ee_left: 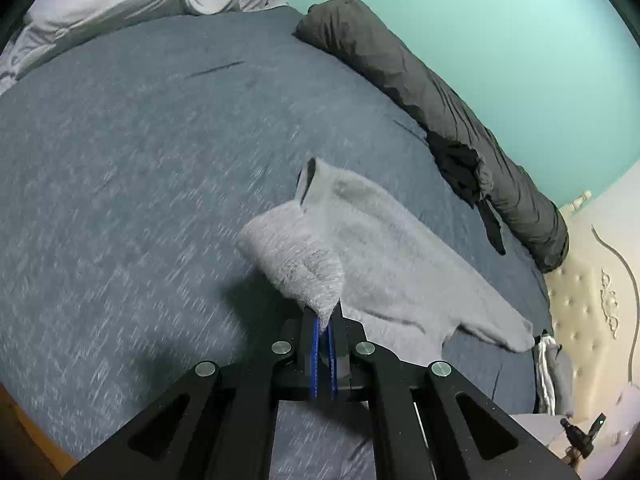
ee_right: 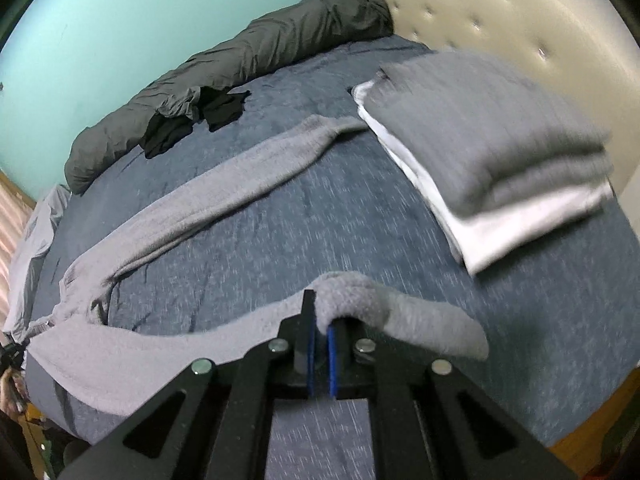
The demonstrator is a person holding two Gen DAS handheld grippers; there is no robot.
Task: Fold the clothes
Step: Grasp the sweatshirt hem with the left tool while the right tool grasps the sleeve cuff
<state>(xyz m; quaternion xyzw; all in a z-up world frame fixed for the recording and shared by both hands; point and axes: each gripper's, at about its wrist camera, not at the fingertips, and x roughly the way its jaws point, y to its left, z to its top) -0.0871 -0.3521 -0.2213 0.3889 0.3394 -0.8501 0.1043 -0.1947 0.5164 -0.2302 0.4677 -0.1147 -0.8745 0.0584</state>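
I have the left gripper (ee_left: 324, 316) clenched on one end of the grey fleece trousers (ee_left: 384, 248), the right gripper (ee_right: 320, 320) clenched on a leg's end. Their long axis runs between my claws, across the bed (ee_right: 280, 220), beside the folded stack (ee_right: 500, 152).

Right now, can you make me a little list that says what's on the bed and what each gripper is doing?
surface: blue-grey bed sheet
being folded: light grey fuzzy garment, spread across the bed
left gripper: shut on a corner of the garment, lifted
right gripper: shut on the garment's edge
done pile: folded grey and white clothes by the headboard
far edge: dark rolled duvet, black clothing beside it
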